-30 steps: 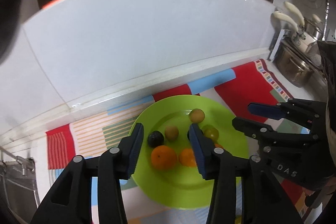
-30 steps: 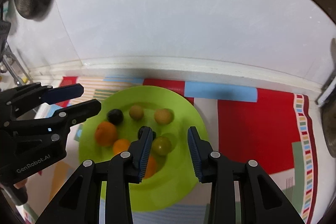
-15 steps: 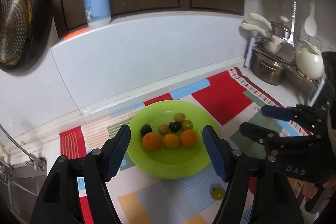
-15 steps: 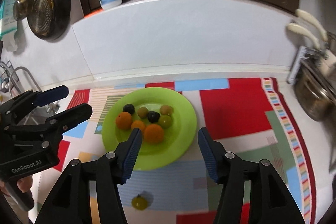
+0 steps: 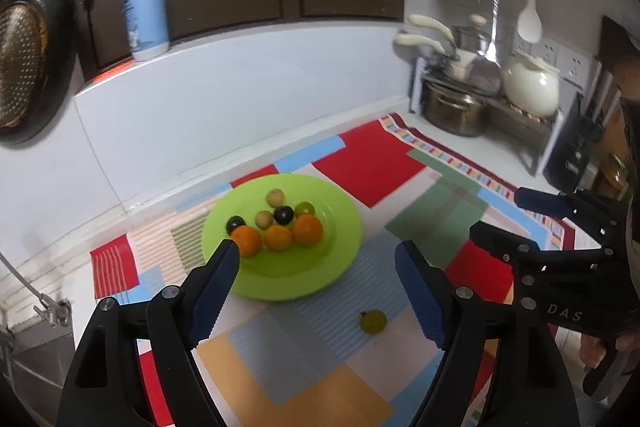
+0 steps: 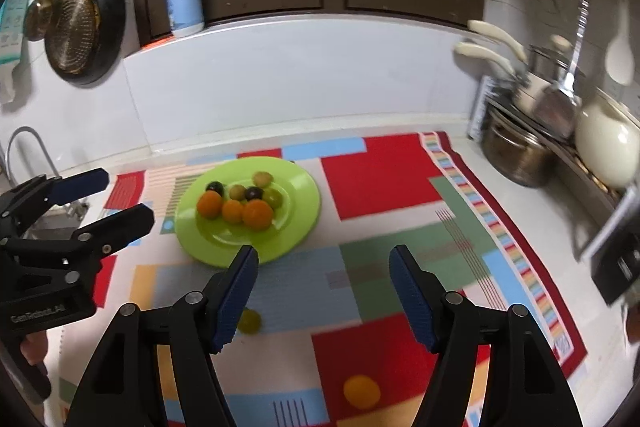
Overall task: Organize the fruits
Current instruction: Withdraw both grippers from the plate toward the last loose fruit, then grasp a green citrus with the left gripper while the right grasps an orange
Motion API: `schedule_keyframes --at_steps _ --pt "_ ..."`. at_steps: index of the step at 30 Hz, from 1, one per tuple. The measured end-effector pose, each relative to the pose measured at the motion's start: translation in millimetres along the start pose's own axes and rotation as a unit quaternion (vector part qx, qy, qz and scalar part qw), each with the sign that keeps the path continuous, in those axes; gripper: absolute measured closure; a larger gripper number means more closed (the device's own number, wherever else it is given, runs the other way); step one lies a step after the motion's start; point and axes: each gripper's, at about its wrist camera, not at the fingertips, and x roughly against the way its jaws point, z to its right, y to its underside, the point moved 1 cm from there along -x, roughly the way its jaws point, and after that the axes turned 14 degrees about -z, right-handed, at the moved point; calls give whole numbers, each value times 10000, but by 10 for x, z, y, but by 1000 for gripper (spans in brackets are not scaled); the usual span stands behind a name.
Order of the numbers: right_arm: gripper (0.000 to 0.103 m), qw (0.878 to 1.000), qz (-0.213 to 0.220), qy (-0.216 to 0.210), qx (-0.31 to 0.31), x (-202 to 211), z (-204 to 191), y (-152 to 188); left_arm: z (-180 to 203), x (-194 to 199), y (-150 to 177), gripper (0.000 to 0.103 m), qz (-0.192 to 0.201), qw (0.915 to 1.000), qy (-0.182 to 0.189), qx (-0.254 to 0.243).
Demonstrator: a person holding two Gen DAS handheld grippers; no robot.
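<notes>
Left wrist: left claw (image 5: 316,263) spread wide, empty, above green plate (image 5: 340,251) holding seven fruits; loose green fruit (image 5: 373,321) on patterned mat (image 5: 372,163).

Right wrist: right claw (image 6: 323,265) spread, empty; yellow fruit (image 6: 362,391) on mat nearby.
</notes>
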Motion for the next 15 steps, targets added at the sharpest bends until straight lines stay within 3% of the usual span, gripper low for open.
schedule_keyframes --at_steps 15 --pt "35 9915 -976 331 -795 -362 199 584 224 -551 212 23 -762 9945 468 -542"
